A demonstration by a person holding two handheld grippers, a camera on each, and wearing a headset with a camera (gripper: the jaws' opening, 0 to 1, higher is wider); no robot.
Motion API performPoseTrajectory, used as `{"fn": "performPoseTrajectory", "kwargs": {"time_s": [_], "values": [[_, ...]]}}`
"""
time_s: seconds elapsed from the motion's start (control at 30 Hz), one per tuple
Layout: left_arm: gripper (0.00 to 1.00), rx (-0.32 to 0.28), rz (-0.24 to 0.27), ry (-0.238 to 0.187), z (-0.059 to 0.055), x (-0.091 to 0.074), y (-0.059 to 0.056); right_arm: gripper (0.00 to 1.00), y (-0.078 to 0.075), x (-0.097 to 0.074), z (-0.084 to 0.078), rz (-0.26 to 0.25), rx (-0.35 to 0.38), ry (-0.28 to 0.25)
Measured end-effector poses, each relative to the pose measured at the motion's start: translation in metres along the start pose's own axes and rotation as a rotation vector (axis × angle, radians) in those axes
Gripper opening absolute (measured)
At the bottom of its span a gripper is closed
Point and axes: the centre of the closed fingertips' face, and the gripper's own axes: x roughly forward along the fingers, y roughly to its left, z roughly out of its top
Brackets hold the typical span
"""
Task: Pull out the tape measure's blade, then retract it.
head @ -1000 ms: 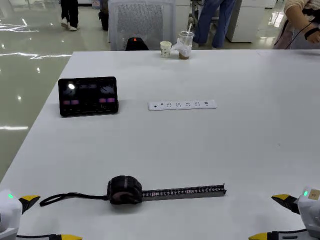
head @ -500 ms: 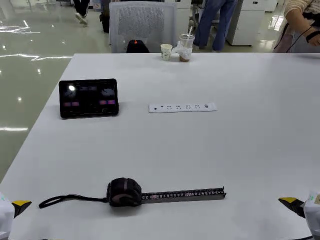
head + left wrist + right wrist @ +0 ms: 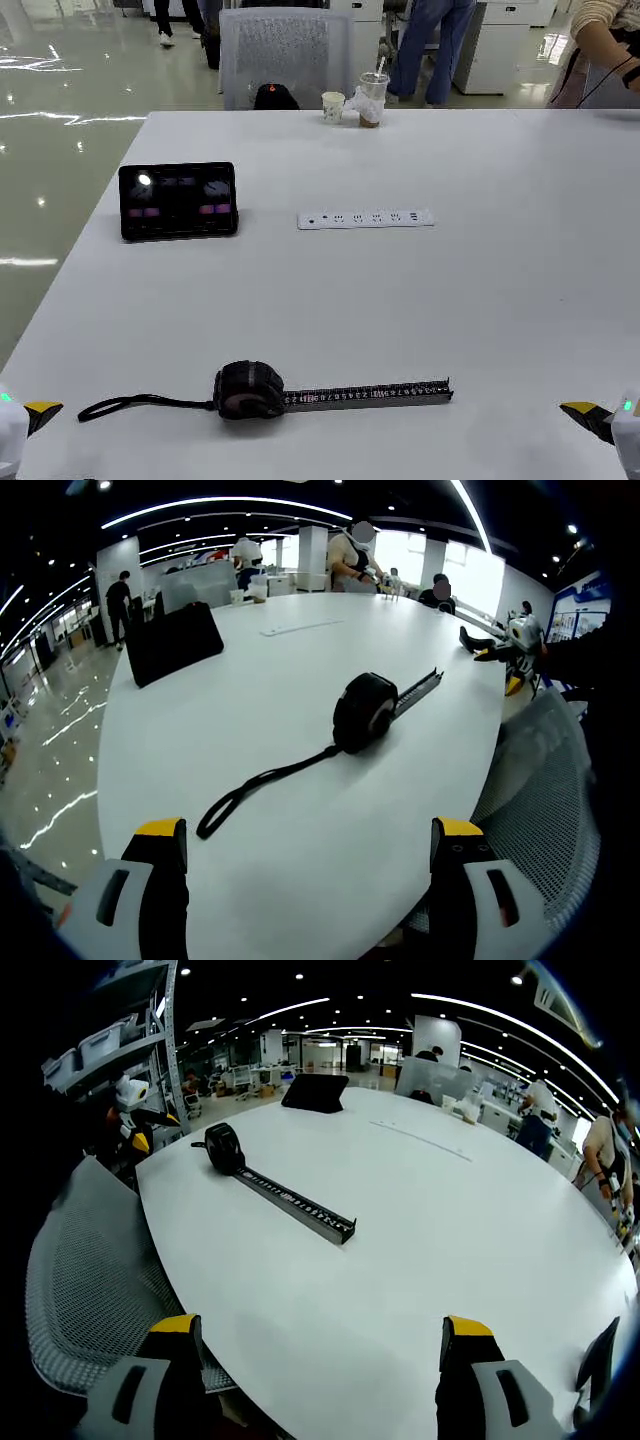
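A black tape measure lies near the table's front edge, its blade drawn out to the right and a black wrist strap trailing left. In the left gripper view the tape measure lies ahead of my open left gripper, well apart from it. The right gripper view has the blade ahead and to the left of my open right gripper. In the head view the left gripper's yellow tip sits at the bottom left and the right gripper's tip at the bottom right.
A dark tablet stands at the table's left. A white power strip lies mid-table. Cups stand at the far edge by a grey chair. People stand beyond the table. A mesh chair is beside the near edge.
Both grippers have drawn back toward the bottom corners, away from the tape measure. The tape measure lies as before, blade still out.
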Motion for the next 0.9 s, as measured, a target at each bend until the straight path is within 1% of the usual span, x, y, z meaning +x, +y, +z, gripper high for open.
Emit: {"fn": "performPoseTrajectory", "kwargs": {"time_s": [0.07,0.1,0.17,0.23,0.33,0.47,0.6,0.73,0.83,0.87,0.9], "values": [[0.99,-0.001,-0.002,0.002,0.000,0.001,0.000,0.99,-0.001,0.000,-0.002,-0.001,0.000,0.003],[0.99,0.015,0.005,-0.004,0.002,0.001,0.001,0.99,0.000,0.000,-0.001,0.000,0.000,0.003],[0.99,0.002,0.004,-0.009,0.003,0.001,0.001,0.99,0.000,-0.001,-0.002,0.001,0.000,0.005],[0.99,0.009,0.005,-0.014,0.005,0.002,0.001,0.99,-0.001,-0.001,-0.002,0.002,-0.006,0.011],[0.99,0.020,-0.003,-0.015,0.009,0.004,-0.005,0.99,0.000,-0.002,-0.001,0.003,-0.020,0.021],[0.99,0.023,-0.007,-0.015,0.016,0.009,-0.012,0.99,-0.003,-0.001,0.001,0.008,-0.029,0.022],[0.99,0.019,-0.005,-0.027,0.025,0.013,-0.017,0.99,-0.008,0.001,0.002,0.008,-0.042,0.037],[0.99,0.019,0.004,-0.053,0.038,0.019,-0.021,0.99,-0.010,0.004,0.005,0.018,-0.072,0.047],[0.99,0.003,0.015,-0.067,0.046,0.023,-0.023,0.99,-0.013,0.006,0.008,0.026,-0.102,0.057],[0.99,-0.007,0.024,-0.070,0.048,0.024,-0.023,0.99,-0.012,0.007,0.010,0.034,-0.114,0.058],[0.99,-0.023,0.022,-0.077,0.051,0.026,-0.024,0.99,-0.013,0.008,0.011,0.040,-0.128,0.057]]}}
